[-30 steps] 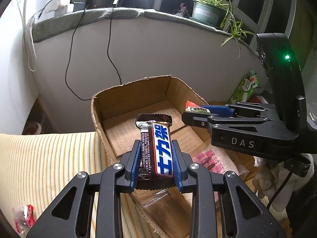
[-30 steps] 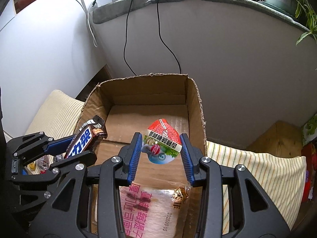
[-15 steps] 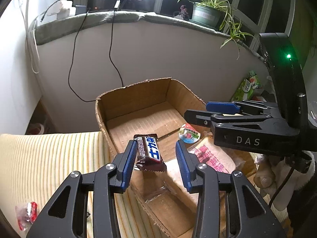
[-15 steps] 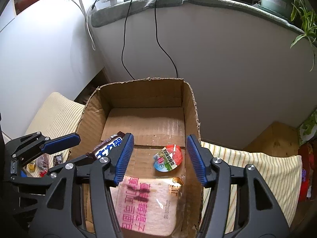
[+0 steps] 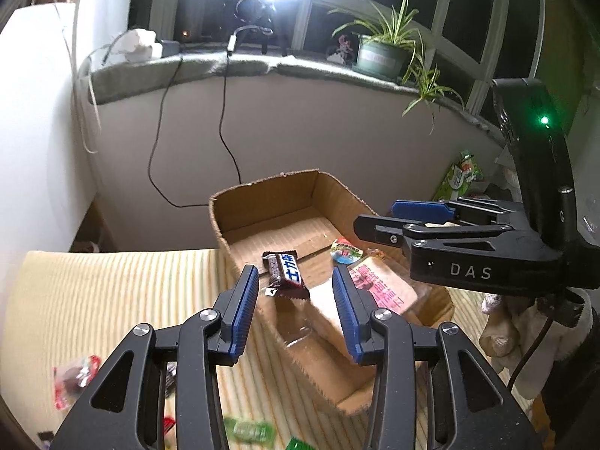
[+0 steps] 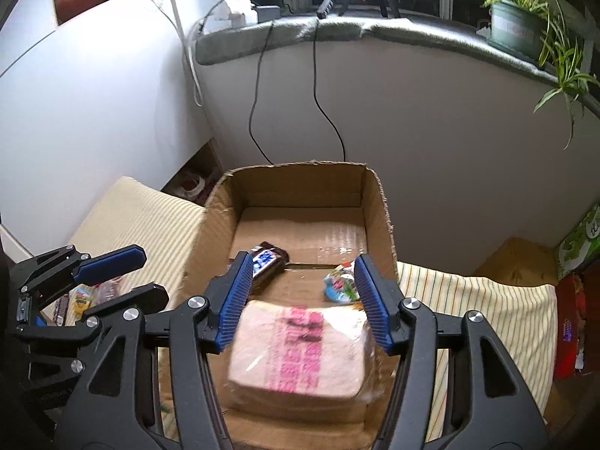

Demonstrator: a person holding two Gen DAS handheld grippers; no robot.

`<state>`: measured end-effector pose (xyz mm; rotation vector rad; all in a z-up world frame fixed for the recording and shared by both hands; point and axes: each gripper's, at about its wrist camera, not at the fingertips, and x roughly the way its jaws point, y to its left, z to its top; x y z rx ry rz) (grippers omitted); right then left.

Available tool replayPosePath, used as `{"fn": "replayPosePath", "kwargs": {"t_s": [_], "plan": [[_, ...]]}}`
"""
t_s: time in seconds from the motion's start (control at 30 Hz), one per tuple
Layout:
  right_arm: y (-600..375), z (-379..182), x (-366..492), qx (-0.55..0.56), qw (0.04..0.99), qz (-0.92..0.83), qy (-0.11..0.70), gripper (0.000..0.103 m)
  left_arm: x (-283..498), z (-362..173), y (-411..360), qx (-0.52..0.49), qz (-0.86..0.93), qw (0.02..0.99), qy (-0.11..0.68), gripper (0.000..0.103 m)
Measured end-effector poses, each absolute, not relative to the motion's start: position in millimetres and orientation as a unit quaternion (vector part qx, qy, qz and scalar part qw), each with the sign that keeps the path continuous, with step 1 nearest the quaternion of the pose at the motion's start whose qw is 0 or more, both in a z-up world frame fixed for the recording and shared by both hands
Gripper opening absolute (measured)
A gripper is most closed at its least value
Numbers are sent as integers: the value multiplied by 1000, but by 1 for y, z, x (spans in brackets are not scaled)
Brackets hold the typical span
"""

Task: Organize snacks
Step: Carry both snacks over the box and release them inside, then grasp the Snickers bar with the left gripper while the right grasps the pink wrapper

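Note:
An open cardboard box (image 5: 262, 202) (image 6: 378, 202) stands on the striped yellow cushion. Inside lie a brown chocolate bar (image 5: 287, 273) (image 6: 268, 258), a small round jelly cup (image 5: 345, 254) (image 6: 339, 281) and a bagged bread loaf with pink print (image 5: 382, 287) (image 6: 300, 352). My left gripper (image 5: 295, 309) is open and empty, held above the box's near left wall. My right gripper (image 6: 302, 300) is open and empty above the loaf; it also shows in the left wrist view (image 5: 412, 217).
Loose snack packets lie on the cushion (image 5: 93, 292) at lower left: a red one (image 5: 71, 378) and green ones (image 5: 249, 429). More packets (image 6: 80, 296) lie beside the left gripper's fingers (image 6: 108, 262). A wall with cables stands behind the box. Green and red packages (image 6: 573, 247) stand at right.
Both grippers opened and pulled back and up. The chocolate bar dropped from the left gripper and the jelly cup from the right; both now lie in the box.

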<state>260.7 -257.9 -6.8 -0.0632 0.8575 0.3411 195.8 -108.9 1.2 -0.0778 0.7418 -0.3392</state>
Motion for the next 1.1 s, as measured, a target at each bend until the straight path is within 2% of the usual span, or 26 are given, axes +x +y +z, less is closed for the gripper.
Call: {"fn": "replayPosePath", "kwargs": {"t_s": [0.57, 1.1], "plan": [[-193, 22, 170, -53, 898, 220, 377, 59, 120, 26, -44, -61, -127, 935, 324, 39], [-125, -13, 124, -68, 862, 299, 404, 60, 60, -8, 64, -113, -21, 932, 344, 39]]}}
